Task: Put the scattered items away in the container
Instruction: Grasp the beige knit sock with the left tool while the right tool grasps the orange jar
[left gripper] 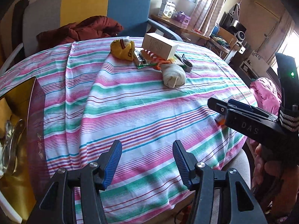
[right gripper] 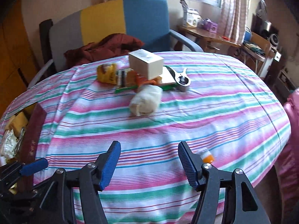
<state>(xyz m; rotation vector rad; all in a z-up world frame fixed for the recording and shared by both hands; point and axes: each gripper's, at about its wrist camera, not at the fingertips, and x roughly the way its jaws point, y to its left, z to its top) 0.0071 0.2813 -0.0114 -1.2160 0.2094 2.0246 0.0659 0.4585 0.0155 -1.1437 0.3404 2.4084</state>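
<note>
Striped cloth [left gripper: 149,112] in pink, green and white spread over the counter, wrinkled in places. Behind it, a chair [left gripper: 104,5] with grey, yellow and blue back panels, and a dark red jacket [left gripper: 80,29] heaped on the seat.

At the left edge of the counter, a dark red container [left gripper: 36,123] lined in gold, already holding some shiny metal pieces and pale items.

Near the far side of the counter, a cluster of scattered items, touching or overlapping. White rectangular box [left gripper: 158,45] resting on top of flat green-edged packets [right gripper: 168,85]. Yellow pouch [left gripper: 123,49] just left of the box. Orange plastic piece [left gripper: 158,63] in front of the box. Rolled cream cloth [left gripper: 173,77] at the front of the cluster, lying on its side. Metal tool [right gripper: 182,80] with a round head to the right of the packets.

Well apart from the cluster, near the right front edge of the counter, a small orange and white object [right gripper: 206,155], blurred, just beside the right finger of the right hand-held gripper.

Left hand-held gripper [left gripper: 147,160] hovering above bare cloth, fingers apart, nothing between them. Right hand-held gripper [right gripper: 149,160] likewise above bare cloth, fingers apart and empty, gripped at the handle by a hand [left gripper: 265,166].
</note>
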